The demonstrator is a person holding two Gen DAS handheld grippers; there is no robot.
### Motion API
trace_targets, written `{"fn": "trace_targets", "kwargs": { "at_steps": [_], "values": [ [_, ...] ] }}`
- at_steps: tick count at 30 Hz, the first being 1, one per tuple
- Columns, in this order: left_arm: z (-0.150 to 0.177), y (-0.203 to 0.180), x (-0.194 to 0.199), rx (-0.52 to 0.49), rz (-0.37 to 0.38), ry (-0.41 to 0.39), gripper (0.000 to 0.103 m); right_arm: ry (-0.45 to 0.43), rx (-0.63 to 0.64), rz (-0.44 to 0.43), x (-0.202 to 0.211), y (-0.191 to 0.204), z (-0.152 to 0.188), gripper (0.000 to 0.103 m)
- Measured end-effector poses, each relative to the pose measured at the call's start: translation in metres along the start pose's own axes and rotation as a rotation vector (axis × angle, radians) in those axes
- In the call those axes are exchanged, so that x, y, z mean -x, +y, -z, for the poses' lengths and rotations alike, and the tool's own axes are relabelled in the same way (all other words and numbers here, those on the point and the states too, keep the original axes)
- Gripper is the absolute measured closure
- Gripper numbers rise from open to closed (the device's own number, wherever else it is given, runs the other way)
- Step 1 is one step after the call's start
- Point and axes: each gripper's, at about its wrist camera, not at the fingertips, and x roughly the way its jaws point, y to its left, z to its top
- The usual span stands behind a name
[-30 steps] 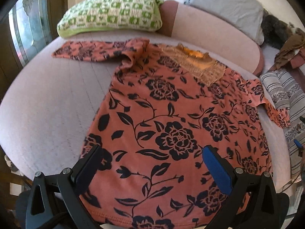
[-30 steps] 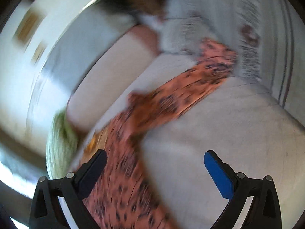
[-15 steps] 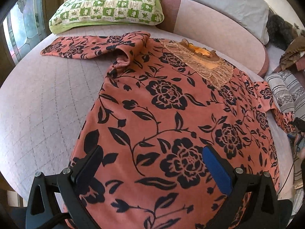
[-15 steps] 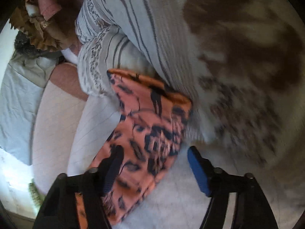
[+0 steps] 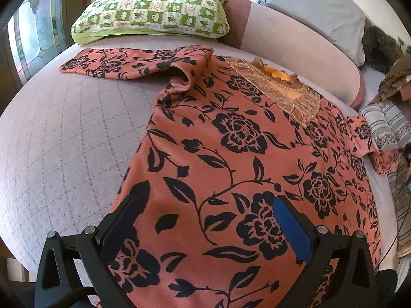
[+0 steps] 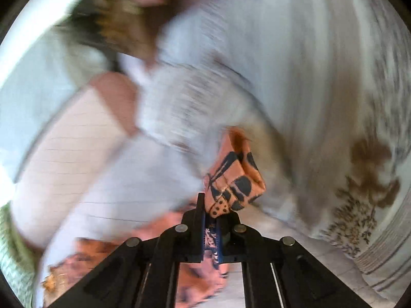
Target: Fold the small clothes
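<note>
An orange top with black flowers [image 5: 231,154] lies spread on the pink quilted bed [image 5: 64,141], gold lace neckline toward the far bolster. Its left sleeve [image 5: 128,63] stretches out toward the green pillow. My left gripper [image 5: 208,205] hovers open over the lower body of the top, with cloth below the jaws and nothing pinched. In the blurred right wrist view, my right gripper [image 6: 209,211] is shut on the end of the other sleeve [image 6: 233,179], which bunches up just past the fingertips and is lifted off the bed.
A green checked pillow [image 5: 151,7] and a pink bolster [image 5: 295,43] line the far side. A grey pillow [image 5: 321,5] leans behind. Striped folded cloth [image 5: 388,125] and a pile of brown clothes [image 5: 395,77] lie at the right. A window [image 5: 38,33] is at the left.
My right gripper swung to the sleeve's end, closed on it and lifted it. My left gripper moved slightly forward and lower over the top, still open.
</note>
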Motion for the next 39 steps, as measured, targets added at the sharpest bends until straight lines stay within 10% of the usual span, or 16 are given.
{"fn": "trace_targets", "kwargs": {
  "at_steps": [7, 15, 17, 18, 21, 32, 39],
  "values": [
    [-0.002, 0.010, 0.016, 0.048, 0.041, -0.055, 0.000, -0.078, 0.321, -0.403, 0.122, 0.175, 0.031, 0.097],
    [-0.002, 0.038, 0.030, 0.100, 0.027, -0.093, 0.000, 0.189, 0.491, -0.647, 0.128, 0.335, 0.213, 0.091],
    [-0.002, 0.046, 0.031, 0.123, 0.027, -0.093, 0.000, 0.311, 0.541, -0.708, 0.109, 0.354, 0.271, 0.059],
    [-0.002, 0.049, 0.031, 0.136, 0.024, -0.095, 0.000, 0.367, 0.588, -0.687, 0.092, 0.364, 0.293, 0.024],
    [-0.004, 0.056, 0.032, 0.166, 0.035, -0.097, 0.000, 0.555, 0.599, -0.687, 0.065, 0.353, 0.339, 0.020],
    [-0.097, -0.012, -0.037, 0.125, 0.231, -0.009, 0.000, 0.536, 0.087, -0.737, 0.057, 0.195, 0.234, 0.020],
    [-0.155, -0.030, -0.124, 0.271, 0.323, 0.128, 0.007, 0.541, 0.077, -0.716, 0.056, 0.132, 0.240, 0.020]
  ]
}}
